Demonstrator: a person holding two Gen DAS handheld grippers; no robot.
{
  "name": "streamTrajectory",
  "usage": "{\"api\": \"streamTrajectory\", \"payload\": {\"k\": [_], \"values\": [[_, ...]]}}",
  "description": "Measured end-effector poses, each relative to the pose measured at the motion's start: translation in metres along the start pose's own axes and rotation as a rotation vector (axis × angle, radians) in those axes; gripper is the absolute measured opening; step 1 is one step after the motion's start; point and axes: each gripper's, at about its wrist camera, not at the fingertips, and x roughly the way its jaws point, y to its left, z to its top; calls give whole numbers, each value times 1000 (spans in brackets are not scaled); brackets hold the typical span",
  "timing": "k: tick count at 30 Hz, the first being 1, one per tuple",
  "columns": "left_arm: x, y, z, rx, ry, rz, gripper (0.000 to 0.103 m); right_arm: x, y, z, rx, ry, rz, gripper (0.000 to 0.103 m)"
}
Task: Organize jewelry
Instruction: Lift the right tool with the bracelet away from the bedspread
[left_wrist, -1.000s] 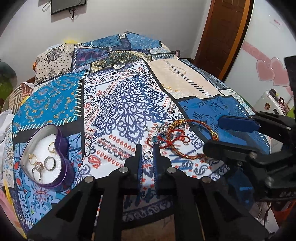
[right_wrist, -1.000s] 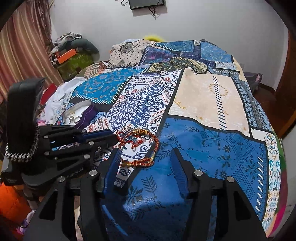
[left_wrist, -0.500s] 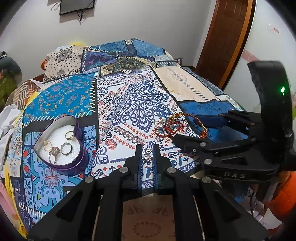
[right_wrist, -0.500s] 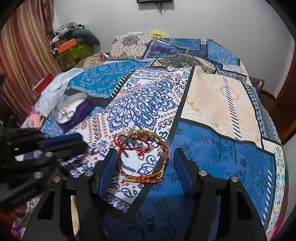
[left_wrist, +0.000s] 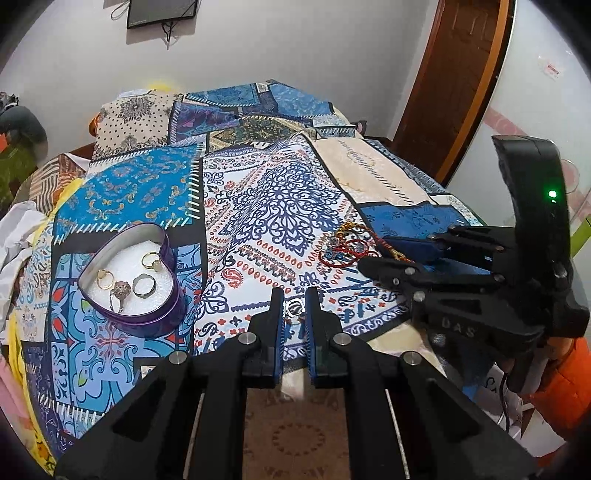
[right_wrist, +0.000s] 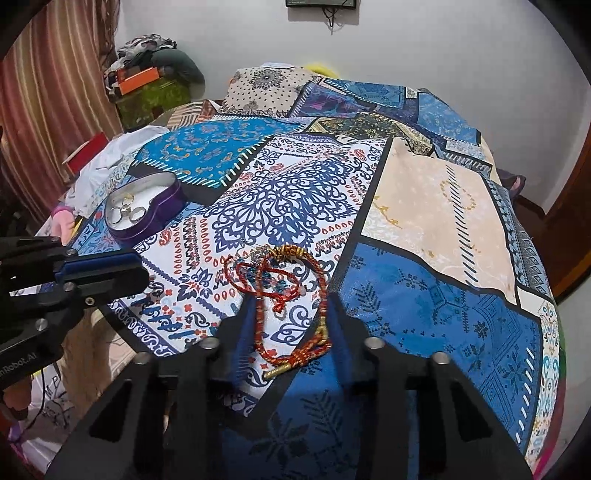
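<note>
1. L gripper (left_wrist: 294, 307), lower centre of L view: jaws nearly together, clamped on a small silver ring (left_wrist: 294, 306) held between the tips, clear of the quilt (left_wrist: 280, 206).
2. Heart tin (left_wrist: 168, 245), purple, mid-left of L view, open, white lining. Four rings (left_wrist: 129, 278) already lying inside. Tin sits on the quilt, well apart from the L tips.
3. R gripper (right_wrist: 291, 314), lower centre of R view: jaws have just been closing, now narrow, straddling the bangle (right_wrist: 323, 295), a red/gold cord loop. Blue pads touching or just beside its two sides; can't tell if it's pinched firm yet.
4. Thin red cords w/ small blue beads (right_wrist: 273, 282) tangled inside the bangle's upper half, centre of R view. Same cluster shows mid-right in L view, just beyond the R gripper body.
5. Step in hand (my read): two pickups at once. L has its ring ready for the tin; R is at the grasp stage on the bangle.
6. Next for L: carry toward frame-left over the tin, part the jaws low over the lining so the ring doesn't bounce out.
7. Next for R: finish the squeeze, lift slow. Risk: cord loop is soft, may fold or slip; tangled red cords prob. drag along.
</note>
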Motion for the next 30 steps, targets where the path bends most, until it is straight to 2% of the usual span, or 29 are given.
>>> {"api": "streamTrajectory", "payload": {"k": [2, 7, 18, 30], "values": [[-5, -2, -1, 7, -7, 3, 9, -1, 0, 0, 1, 3, 3, 19], [-13, -5, 0, 10, -21, 5, 9, -10, -4, -4, 23, -6, -5, 12], [-34, -6, 7, 19, -71, 36, 9, -50, -12, 2, 56, -94, -33, 11], [-65, 22, 14, 4, -151, 102, 9, -71, 26, 39, 3, -221, 10, 10]]}}
